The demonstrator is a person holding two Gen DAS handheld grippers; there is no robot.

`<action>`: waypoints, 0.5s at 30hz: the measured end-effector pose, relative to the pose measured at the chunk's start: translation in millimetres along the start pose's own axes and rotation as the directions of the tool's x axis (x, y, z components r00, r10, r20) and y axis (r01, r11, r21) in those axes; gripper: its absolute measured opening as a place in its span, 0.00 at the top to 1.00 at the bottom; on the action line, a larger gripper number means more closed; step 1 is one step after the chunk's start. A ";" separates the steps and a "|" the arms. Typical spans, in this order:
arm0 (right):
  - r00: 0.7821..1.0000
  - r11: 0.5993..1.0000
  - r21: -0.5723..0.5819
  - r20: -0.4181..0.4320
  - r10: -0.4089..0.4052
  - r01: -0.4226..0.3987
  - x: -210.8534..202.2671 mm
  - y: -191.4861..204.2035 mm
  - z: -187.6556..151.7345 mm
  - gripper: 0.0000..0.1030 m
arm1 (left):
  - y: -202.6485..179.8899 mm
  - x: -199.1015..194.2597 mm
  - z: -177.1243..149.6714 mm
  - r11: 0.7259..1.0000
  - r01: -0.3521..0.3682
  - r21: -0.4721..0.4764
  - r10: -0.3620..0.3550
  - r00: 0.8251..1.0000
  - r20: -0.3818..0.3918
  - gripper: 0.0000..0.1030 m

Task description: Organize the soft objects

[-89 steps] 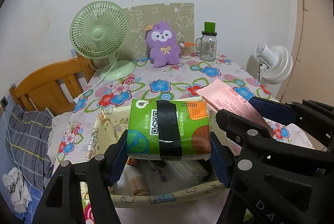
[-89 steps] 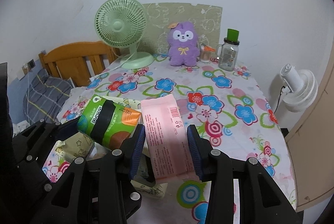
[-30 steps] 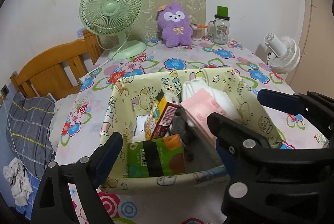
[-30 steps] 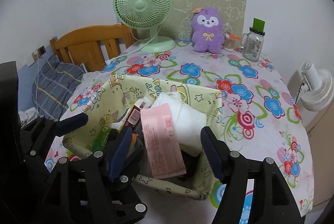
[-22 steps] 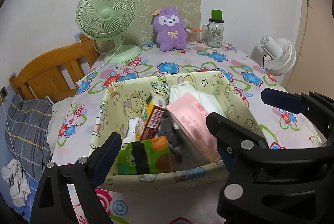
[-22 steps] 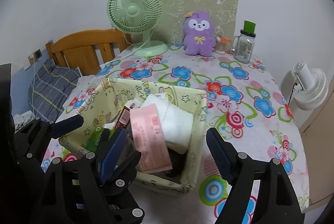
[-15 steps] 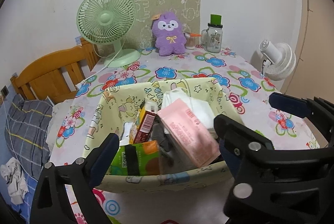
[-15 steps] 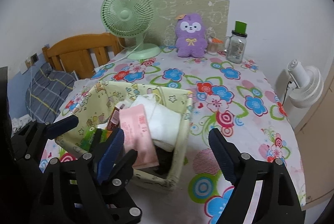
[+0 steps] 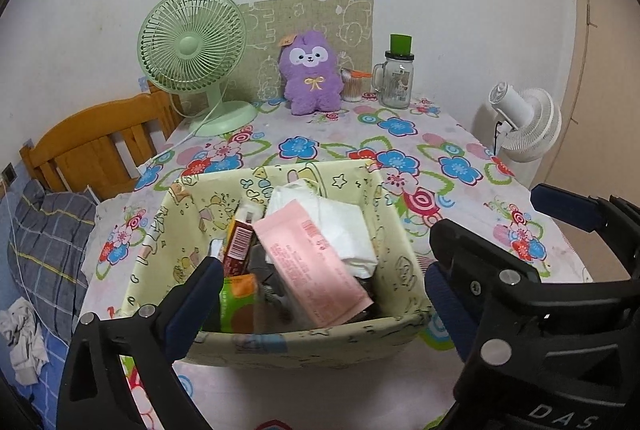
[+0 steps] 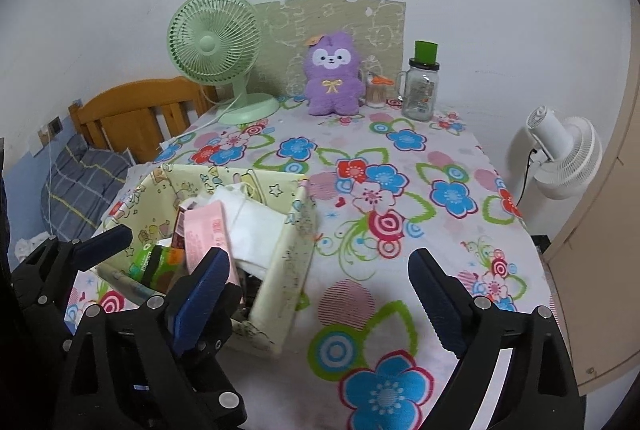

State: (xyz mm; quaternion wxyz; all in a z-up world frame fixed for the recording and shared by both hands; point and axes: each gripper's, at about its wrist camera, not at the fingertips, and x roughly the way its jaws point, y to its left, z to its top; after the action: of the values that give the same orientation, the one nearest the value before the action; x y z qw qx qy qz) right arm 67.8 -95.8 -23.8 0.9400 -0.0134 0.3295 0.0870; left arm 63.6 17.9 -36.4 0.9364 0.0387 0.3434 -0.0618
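Both your tongs, left gripper (image 9: 320, 294) and right gripper (image 10: 316, 282), gape empty; pink pack (image 9: 310, 262) and green pack (image 9: 238, 304) sit in the fabric bin (image 9: 304, 344), leaving only the purple plush (image 9: 311, 73) by the wall.

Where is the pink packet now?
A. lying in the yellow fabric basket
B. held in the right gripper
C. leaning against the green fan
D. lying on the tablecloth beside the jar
A: the pink packet lies inside the yellow fabric basket, and both grippers are open and empty.
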 end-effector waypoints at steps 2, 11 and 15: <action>1.000 1.000 -0.004 0.002 -0.003 0.003 -1.5 -4.4 -0.9 0.10 | -4.2 -0.7 -1.1 1.000 -0.006 -0.001 0.006 1.000 0.005 0.01; 1.000 1.000 0.007 0.015 -0.017 0.017 -11.0 -29.0 -6.8 0.10 | -23.0 -4.5 -1.2 1.000 -0.007 0.000 0.007 1.000 0.017 0.01; 0.999 1.000 0.020 0.023 -0.023 0.023 -15.8 -39.5 -8.5 0.10 | -30.8 -10.8 -1.2 1.000 -0.019 0.003 0.019 1.000 0.025 0.01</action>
State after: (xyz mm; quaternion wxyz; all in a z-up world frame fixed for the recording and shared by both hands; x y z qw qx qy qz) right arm 57.3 -137.8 -22.0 0.9448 -0.0068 0.3194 0.0729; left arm 50.3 -11.5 -31.3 0.9411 0.0427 0.3311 -0.0542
